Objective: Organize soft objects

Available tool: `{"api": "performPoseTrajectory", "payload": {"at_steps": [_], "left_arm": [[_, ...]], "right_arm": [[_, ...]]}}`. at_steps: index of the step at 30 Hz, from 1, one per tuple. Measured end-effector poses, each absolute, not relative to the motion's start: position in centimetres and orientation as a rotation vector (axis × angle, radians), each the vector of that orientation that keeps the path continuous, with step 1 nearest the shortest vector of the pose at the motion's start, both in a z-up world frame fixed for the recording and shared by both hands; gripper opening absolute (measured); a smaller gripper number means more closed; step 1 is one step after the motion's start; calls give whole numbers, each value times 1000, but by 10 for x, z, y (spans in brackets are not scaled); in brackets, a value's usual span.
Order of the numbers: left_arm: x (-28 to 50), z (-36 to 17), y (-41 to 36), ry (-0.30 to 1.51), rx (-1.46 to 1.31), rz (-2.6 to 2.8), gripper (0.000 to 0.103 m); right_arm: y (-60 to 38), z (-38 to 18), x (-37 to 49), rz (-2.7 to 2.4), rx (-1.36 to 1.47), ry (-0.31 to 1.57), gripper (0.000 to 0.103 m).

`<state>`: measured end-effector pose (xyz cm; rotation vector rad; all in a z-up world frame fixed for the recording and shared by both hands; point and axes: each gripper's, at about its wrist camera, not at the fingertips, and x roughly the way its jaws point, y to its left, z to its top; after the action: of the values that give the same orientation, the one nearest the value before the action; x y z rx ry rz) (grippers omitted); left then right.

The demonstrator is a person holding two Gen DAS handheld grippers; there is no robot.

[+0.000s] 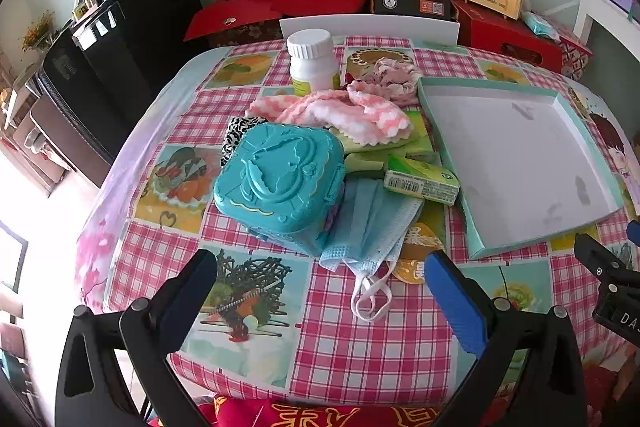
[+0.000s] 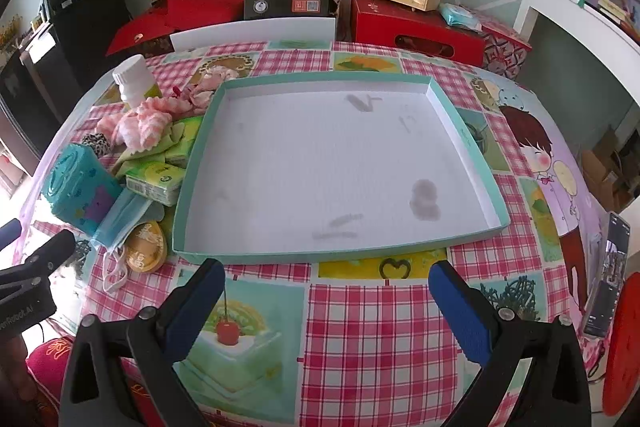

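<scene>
1. Nearest, the left tool hovers above the checked tabletop with its jaws spread wide and nothing between them; the right tool likewise stands wide open and empty, pointing down at the near rim of the teal tray.
2. Just beyond the left tool lies the blue face mask, its ear loops trailing toward the near edge; it leans against the teal plastic case and covers part of a gold packet; a pinch taken too deep would probably catch the packet, or nudge the case.
3. Right of the mask, a green tissue pack sits just beside the tray's left wall; further green packs lie under the cloth behind it, so lifting one may drag the others.
4. Farther on, the pink-and-white cloth sprawls over those packs, with a leopard-print scrunchie left of it and a pale frilly piece beyond; a loose grip on the cloth likely lets it slip.
5. Farthest, the white bottle stands upright touching the cloth; tugging the cloth could tip it.
6. The tray itself holds nothing yet; it is light-looking and may slide if bumped.
</scene>
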<state>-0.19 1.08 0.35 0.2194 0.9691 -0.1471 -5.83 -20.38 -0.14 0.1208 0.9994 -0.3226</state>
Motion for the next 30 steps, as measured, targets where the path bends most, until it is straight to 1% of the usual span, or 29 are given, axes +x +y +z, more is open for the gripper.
{"api": "performPoseTrajectory", "payload": {"at_steps": [30], "left_arm": [[0, -5, 10, 1006, 217, -146, 103]], "right_arm": [[-201, -6, -56, -327, 109, 1010, 103]]}}
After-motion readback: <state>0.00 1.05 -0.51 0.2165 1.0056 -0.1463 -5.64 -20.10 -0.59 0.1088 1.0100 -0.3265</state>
